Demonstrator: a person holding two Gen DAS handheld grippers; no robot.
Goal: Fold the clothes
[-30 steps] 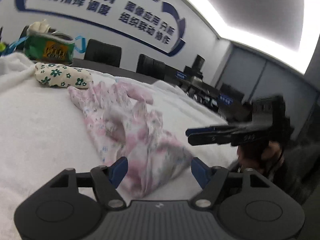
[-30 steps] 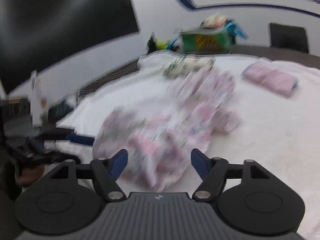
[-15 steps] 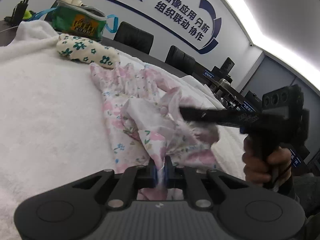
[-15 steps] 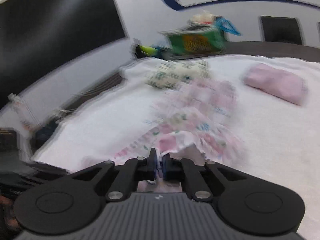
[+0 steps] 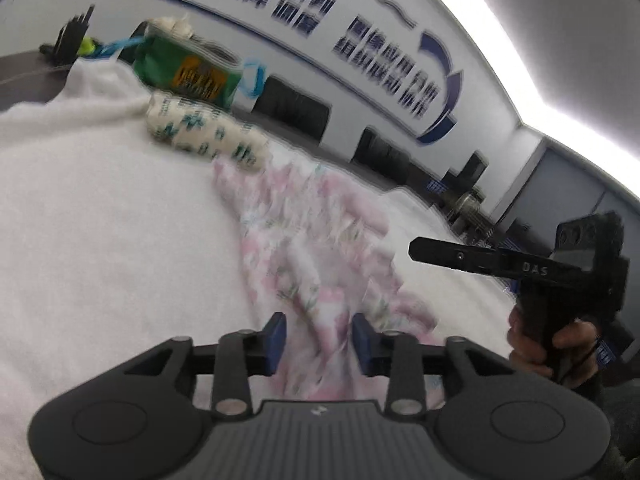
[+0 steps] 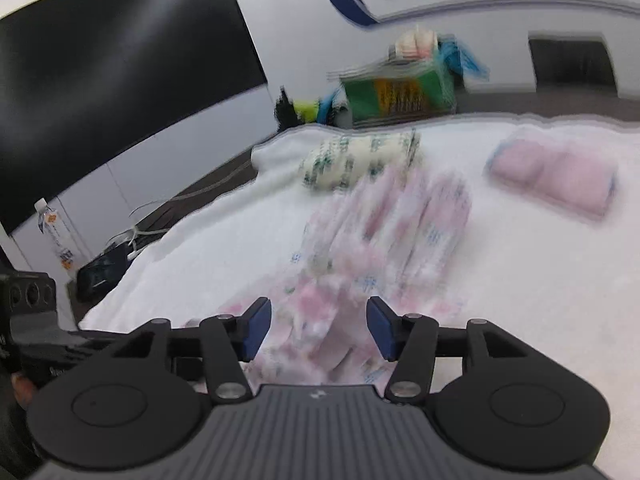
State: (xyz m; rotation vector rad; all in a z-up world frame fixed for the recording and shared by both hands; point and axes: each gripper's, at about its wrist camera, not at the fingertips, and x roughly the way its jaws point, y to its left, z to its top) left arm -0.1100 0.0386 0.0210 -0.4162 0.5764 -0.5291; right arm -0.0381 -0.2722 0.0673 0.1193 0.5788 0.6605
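A pink floral garment lies crumpled on the white towel-covered table; it also shows in the right wrist view. My left gripper is open, its blue-padded fingers either side of the garment's near end. My right gripper is open too, over the garment's near edge. The right gripper shows from the side in the left wrist view, off the garment's right side. Both views are motion-blurred.
A folded green-floral cloth lies beyond the garment, also in the right wrist view. A folded pink cloth lies at the far right. A green bag stands at the table's back. A black screen hangs at left.
Both grippers were shut on the garment half a second ago and have opened, letting it drop. The garment now lies flatter and more stretched out on the towel.
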